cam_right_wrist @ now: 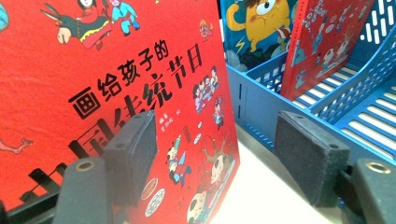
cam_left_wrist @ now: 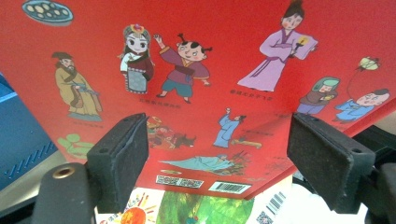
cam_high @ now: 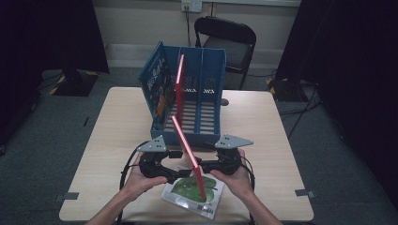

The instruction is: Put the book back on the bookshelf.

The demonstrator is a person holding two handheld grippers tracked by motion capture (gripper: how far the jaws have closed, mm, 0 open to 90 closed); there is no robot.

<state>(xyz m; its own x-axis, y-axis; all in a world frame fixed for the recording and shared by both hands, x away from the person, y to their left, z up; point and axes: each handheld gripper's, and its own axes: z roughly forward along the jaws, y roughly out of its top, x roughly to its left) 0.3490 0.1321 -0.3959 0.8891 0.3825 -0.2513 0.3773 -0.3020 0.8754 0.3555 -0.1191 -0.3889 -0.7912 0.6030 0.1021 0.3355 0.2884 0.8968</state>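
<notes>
Left claw spread, jaws facing red book's back cover, contact unclear. Red book stands on edge between claws, over green book, partly hidden, on tabletop. Right claw spread beside front cover. Blue file rack behind.

book upright between grippers | flat book beneath | rack behind

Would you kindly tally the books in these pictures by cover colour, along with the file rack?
Red books: 2 (one stood on edge between the hands, one in the rack)
Blue book: 1
Green-and-white book: 1
Blue file rack: 1
Total: 5
</notes>
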